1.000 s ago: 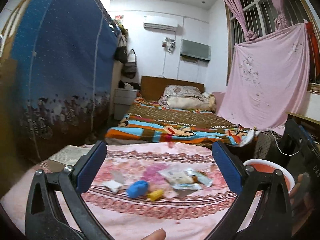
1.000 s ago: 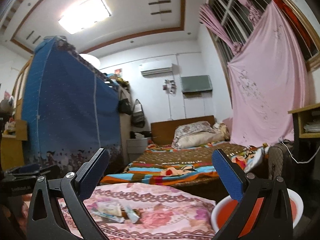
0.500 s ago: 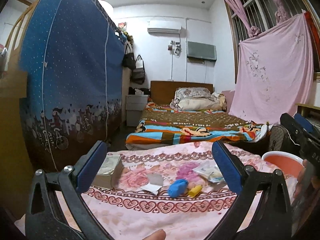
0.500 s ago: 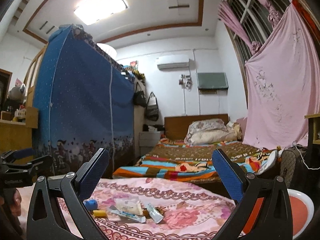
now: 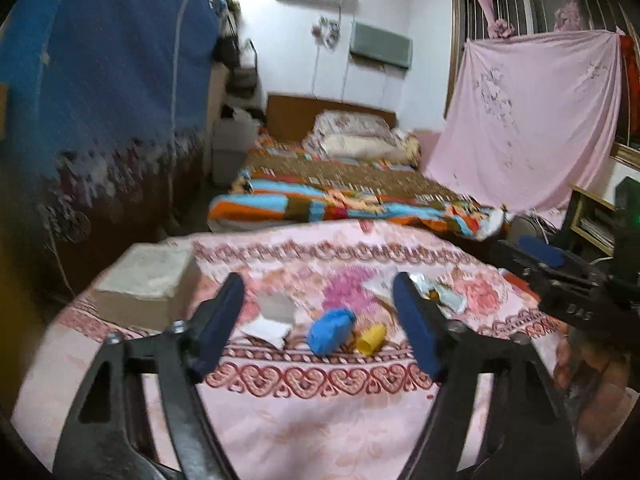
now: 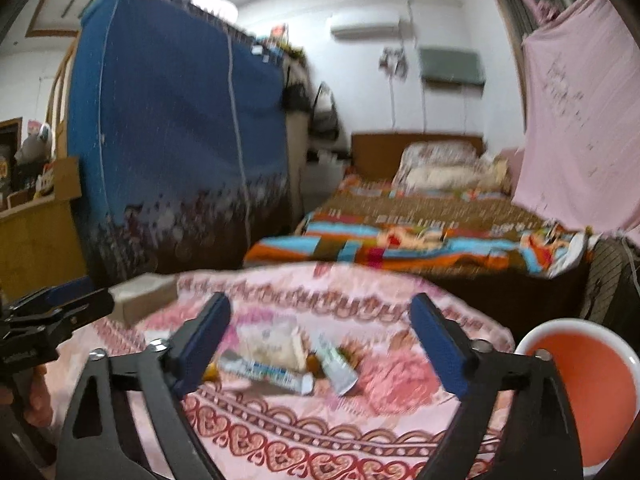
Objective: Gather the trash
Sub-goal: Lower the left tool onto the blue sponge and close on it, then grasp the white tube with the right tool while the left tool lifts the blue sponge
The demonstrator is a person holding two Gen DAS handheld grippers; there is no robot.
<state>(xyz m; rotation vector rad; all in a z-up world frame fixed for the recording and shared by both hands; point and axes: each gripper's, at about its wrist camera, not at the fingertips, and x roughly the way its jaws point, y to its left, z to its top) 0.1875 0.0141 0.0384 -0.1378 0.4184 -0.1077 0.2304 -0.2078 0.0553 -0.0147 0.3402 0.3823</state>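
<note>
Pink floral cloth covered the table (image 5: 320, 412) in the left wrist view, and the left claw (image 5: 320, 320) hung above its near edge with its blue-padded fingers (image 5: 218, 322) spread wide and nothing between them. Framed in that gap lay the trash: a crumpled blue wad (image 5: 330, 330) touching a small yellow piece (image 5: 371, 340) on its right, a white scrap of paper (image 5: 266, 330) to the left, and silvery wrappers (image 5: 438, 294) farther back behind the right finger. A grey cardboard box (image 5: 146, 280) sat at the table's far left corner. The right claw (image 5: 536, 254) reached in from the right edge, seen side-on. A bed with a striped blanket (image 5: 344, 196) stood beyond the table.

From the right wrist view, the right claw (image 6: 322, 340) was likewise spread and empty over the cloth (image 6: 320, 432). Between its fingers lay a blue-and-white tube (image 6: 266, 372), a second, paler tube (image 6: 334, 364) tilted beside it, a clear packet (image 6: 272, 344) just behind, and a small brown object (image 6: 314, 364) among them, too blurred to identify. An orange basin with a white rim (image 6: 592, 396) stood at the right, just beside the table. The left claw (image 6: 68, 302) showed at the left edge, near the box (image 6: 144, 298).
</note>
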